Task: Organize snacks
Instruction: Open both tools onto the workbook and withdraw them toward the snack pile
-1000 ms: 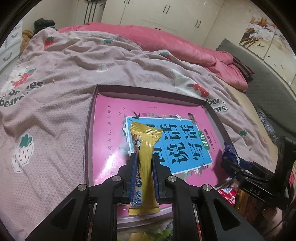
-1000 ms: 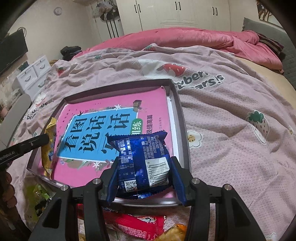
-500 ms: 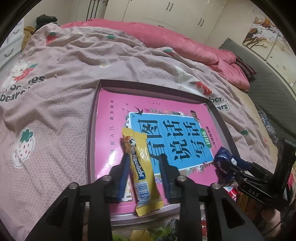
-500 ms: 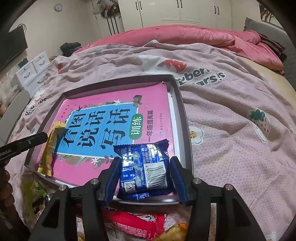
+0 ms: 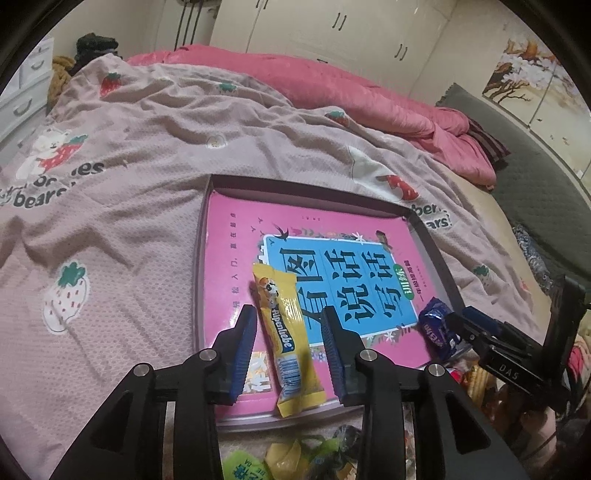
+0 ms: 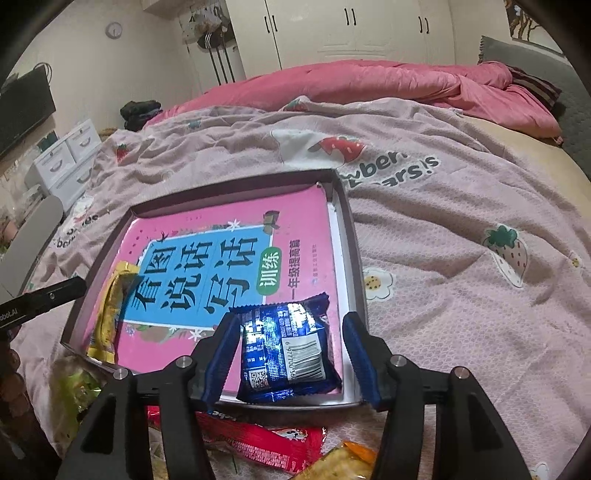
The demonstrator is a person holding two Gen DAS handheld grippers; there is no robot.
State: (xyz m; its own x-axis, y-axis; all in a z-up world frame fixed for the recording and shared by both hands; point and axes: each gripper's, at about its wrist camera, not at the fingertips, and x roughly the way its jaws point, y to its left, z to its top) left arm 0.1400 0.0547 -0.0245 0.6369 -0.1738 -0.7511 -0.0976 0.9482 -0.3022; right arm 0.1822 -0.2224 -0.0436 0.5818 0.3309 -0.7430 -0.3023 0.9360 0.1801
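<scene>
Two snacks had just been let go: the left gripper (image 5: 289,350) stood released around the yellow stick (image 5: 286,345), the right gripper (image 6: 291,360) around the blue pack (image 6: 286,354). Both lay in the tray (image 6: 345,221), so more could follow from the pile (image 6: 266,441)

home bedroom | bed with strawberry blanket (image 5: 155,155) | pink duvet (image 6: 369,85) | wardrobe (image 6: 351,33)

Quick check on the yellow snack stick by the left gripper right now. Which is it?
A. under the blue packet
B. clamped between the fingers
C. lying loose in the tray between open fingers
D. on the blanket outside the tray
C: the yellow snack stick lies on the pink book in the tray, and the left gripper stands open with gaps on both sides of it.
</scene>
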